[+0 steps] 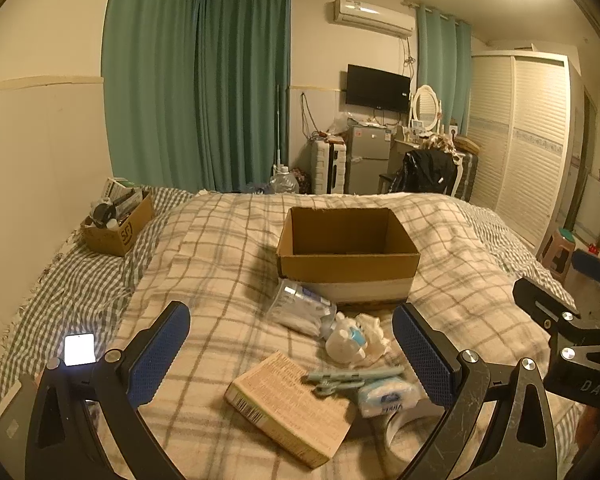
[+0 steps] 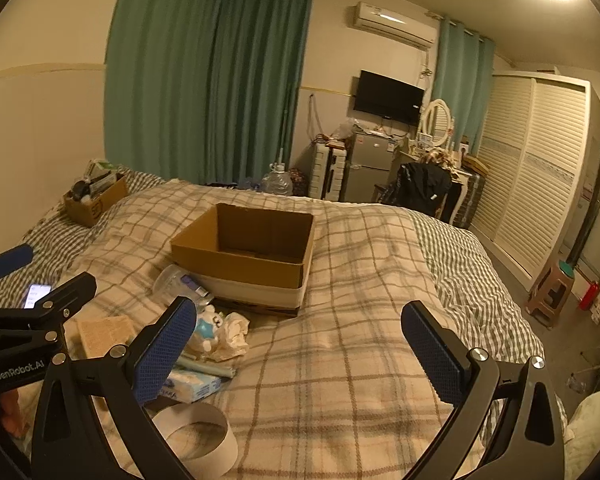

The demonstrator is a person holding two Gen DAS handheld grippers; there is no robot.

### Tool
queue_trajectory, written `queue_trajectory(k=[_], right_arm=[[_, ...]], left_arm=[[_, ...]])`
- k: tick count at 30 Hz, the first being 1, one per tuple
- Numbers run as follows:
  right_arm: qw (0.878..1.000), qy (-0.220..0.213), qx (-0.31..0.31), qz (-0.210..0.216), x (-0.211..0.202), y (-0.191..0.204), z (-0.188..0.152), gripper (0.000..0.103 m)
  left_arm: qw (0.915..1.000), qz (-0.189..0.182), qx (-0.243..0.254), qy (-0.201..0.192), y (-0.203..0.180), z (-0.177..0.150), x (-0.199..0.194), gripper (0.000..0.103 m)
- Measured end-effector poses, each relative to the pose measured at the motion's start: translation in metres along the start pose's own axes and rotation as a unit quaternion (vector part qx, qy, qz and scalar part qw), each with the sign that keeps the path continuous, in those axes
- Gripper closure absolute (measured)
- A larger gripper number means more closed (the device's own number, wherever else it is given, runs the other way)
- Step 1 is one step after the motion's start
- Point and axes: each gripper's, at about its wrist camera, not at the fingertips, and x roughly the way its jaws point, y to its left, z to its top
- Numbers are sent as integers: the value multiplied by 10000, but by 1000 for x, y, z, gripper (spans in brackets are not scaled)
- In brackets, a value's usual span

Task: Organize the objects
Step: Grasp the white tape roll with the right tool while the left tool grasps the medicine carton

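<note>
Two sets of tongs hang released over a plaid-covered bed [image 1: 220, 248], nothing between their blue pads. The left tongs [image 1: 291, 352] face an empty cardboard box [image 1: 348, 256]; the right tongs [image 2: 300, 344] hover to the box's right. Just in front of the box lie a clear plastic cup [image 1: 300, 306], a small white toy [image 1: 346, 340], a tan carton [image 1: 288, 408], a tissue pack [image 1: 384, 398] and crumpled paper [image 2: 232, 336].

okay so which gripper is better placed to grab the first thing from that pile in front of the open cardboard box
Left, probably. The left gripper is open with the pile, including the flat box and tissue pack, between its fingers. The right gripper is open over bare blanket, pile off to its left.
</note>
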Motion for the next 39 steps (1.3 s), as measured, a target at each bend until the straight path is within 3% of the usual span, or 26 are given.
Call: queue_trajectory(k=[6, 11, 18, 24, 26, 30, 35, 39], right_arm=[[9988, 152, -377, 267, -11, 16, -14, 0], [9935, 656, -712, 595, 2, 39, -45, 0], [9825, 1265, -901, 1031, 25, 62, -77, 0], [9744, 1687, -1032, 1068, 53, 73, -95, 0], [9718, 1799, -1047, 1108, 59, 74, -97, 5], [9688, 1812, -1025, 1345, 59, 74, -95, 24], [9788, 1381, -1030, 1109, 47, 63, -80, 24], [9845, 1184, -892, 937, 42, 46, -66, 24]], left_arm=[[9988, 249, 187, 371, 13, -27, -6, 0], [9964, 297, 131, 785, 26, -49, 4, 0], [9944, 417, -14, 968, 39, -63, 15, 0], [9928, 425, -60, 1114, 41, -69, 29, 0], [9923, 396, -133, 1164, 43, -69, 34, 0], [9912, 387, -215, 1248, 41, -65, 47, 0], [9861, 295, -72, 1634, 32, -67, 71, 0], [9792, -91, -248, 2011, 30, -72, 92, 0]])
